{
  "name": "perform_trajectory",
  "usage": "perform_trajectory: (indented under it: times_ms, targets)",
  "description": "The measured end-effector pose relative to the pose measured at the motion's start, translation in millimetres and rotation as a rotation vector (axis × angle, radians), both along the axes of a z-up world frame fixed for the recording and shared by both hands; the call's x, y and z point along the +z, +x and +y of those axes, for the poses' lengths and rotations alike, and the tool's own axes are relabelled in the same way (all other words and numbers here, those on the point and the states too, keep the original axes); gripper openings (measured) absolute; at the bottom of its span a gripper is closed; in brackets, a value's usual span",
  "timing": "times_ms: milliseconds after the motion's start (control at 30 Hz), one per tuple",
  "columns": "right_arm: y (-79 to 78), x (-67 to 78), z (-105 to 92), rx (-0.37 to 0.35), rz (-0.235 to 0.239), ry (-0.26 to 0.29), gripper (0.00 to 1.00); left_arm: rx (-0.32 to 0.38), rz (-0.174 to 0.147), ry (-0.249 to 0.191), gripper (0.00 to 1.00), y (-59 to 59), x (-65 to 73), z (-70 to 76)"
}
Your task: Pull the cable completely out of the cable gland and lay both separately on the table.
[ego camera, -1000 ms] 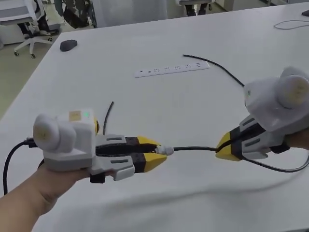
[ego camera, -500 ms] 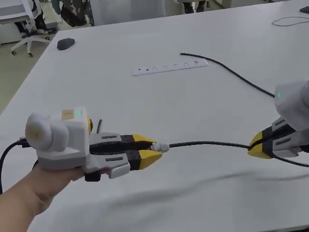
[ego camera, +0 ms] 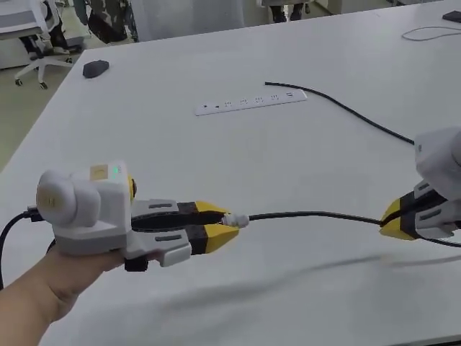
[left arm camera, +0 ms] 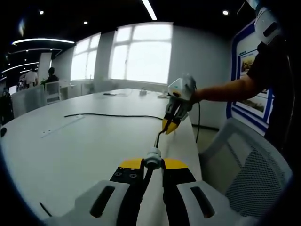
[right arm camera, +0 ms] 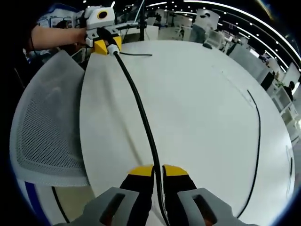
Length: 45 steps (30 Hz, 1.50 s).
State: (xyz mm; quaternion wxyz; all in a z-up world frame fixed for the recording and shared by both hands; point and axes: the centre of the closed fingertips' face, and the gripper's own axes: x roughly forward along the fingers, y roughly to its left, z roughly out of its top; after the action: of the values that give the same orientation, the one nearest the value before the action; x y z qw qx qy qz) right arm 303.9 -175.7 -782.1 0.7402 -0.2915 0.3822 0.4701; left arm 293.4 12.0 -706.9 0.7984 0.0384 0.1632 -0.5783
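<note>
My left gripper (ego camera: 229, 226) (left arm camera: 152, 163) is shut on a small white cable gland (ego camera: 238, 220) (left arm camera: 152, 157), held above the table at the lower left of the head view. A black cable (ego camera: 310, 215) (right arm camera: 141, 117) runs from the gland to my right gripper (ego camera: 392, 220) (right arm camera: 157, 170), which is shut on it at the right edge. The cable hangs taut in the air between the two grippers. Its short tail trails behind the right gripper. In the right gripper view the left gripper (right arm camera: 104, 44) and the gland (right arm camera: 113, 48) sit at the far end of the cable.
A white power strip (ego camera: 248, 101) lies at mid table with its black cord (ego camera: 346, 109) running right. A dark mouse (ego camera: 95, 68) sits at the far left, a thin grey cord (ego camera: 431, 32) at the far right. Office chairs (ego camera: 32, 36) stand beyond the white table (ego camera: 216, 155).
My right gripper has drawn away to the right with the cable, so more cable now stretches between it and the gland. The left gripper has held almost still.
</note>
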Motion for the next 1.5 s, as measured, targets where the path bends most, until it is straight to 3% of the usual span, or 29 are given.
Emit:
perform_trajectory:
  times_ms: [33, 100, 167, 233, 300, 333, 367, 433, 567, 667, 733, 833, 1000, 1367, 1500]
  targets:
    - [-2.0, 1.6, 1.6, 0.005, 0.013, 0.009, 0.09, 0.003, -0.002, 0.001, 0.14, 0.4, 0.3, 0.5]
    - [-6.5, 12.3, 15.0, 0.013, 0.042, 0.081, 0.20, -0.004, -0.008, 0.014, 0.14, -1.2, -0.4, 0.5]
    - [-1.4, 30.5, 32.9, 0.025, 0.002, 0.158, 0.15, -0.010, -0.029, 0.032, 0.14, -3.8, -0.5, -0.9]
    - [-3.5, 46.1, 51.8, 0.032, 0.011, 0.230, 0.16, -0.008, -0.028, 0.022, 0.15, -5.3, 2.0, -2.5]
    - [-3.1, 65.1, 74.8, 0.074, -0.035, 0.306, 0.18, -0.006, -0.030, 0.015, 0.15, -4.1, 2.9, -2.7]
    - [-8.3, 75.2, 89.9, 0.096, -0.021, 0.337, 0.16, -0.007, -0.029, 0.013, 0.15, -3.9, 3.3, -3.1]
    - [-13.0, 84.3, 105.9, 0.157, -0.047, 0.353, 0.16, -0.009, -0.032, 0.017, 0.15, -3.6, 3.4, -3.5]
    - [-15.7, 90.5, 124.0, 0.208, -0.079, 0.341, 0.14, -0.008, -0.032, 0.018, 0.14, -3.2, 3.8, -3.6]
    - [-20.5, 85.7, 151.8, 0.265, -0.063, 0.325, 0.13, -0.010, -0.028, 0.012, 0.14, -4.5, 4.4, -4.7]
    - [-20.5, 78.7, 163.4, 0.291, -0.062, 0.297, 0.12, -0.023, -0.031, 0.009, 0.14, -6.7, 5.0, -6.0]
    - [-18.4, 73.3, 167.4, 0.328, -0.097, 0.249, 0.12, -0.023, -0.029, 0.004, 0.14, -7.2, 5.6, -6.6]
    - [-22.9, 66.6, 173.6, 0.348, -0.075, 0.235, 0.08, -0.018, -0.022, 0.007, 0.14, -6.7, 4.7, -6.2]
    - [-22.0, 62.7, 175.1, 0.356, -0.075, 0.219, 0.00, -0.023, -0.028, 0.008, 0.14, -7.9, 3.2, -6.9]
    - [-20.6, 56.8, 169.3, 0.316, -0.052, 0.221, 0.00, -0.033, -0.023, 0.014, 0.14, -7.2, -1.2, -10.4]
    - [-18.1, 48.8, 154.2, 0.278, -0.052, 0.195, 0.00, -0.033, -0.028, 0.024, 0.15, -6.6, -2.3, -9.2]
